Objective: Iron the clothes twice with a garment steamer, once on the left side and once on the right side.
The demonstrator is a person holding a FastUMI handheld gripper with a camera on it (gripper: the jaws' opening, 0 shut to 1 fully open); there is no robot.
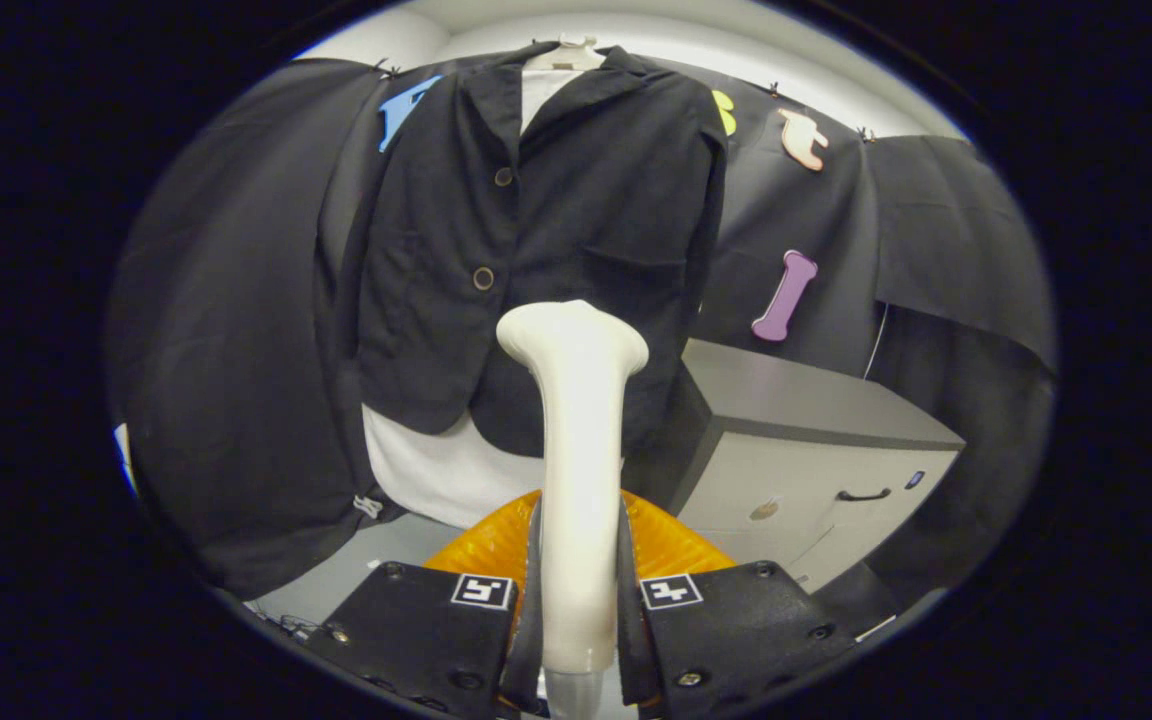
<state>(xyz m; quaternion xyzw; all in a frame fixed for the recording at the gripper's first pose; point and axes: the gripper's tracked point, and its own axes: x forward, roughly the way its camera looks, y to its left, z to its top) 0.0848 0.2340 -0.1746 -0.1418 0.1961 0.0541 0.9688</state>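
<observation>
Gripper [579,610] clenched on the garment steamer [576,470] handle — both fingers press its sides, head upright just ahead. Orange ribbed base [671,545] sits behind the fingers. Beyond the head hangs a black jacket [556,230] on a hanger [568,48], white shirt hem [441,470] below. Grey drawer cabinet [816,450] beside the jacket.

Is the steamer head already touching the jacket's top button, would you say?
No, the steamer, gripped by the gripper, sits below the jacket's lower button.
</observation>
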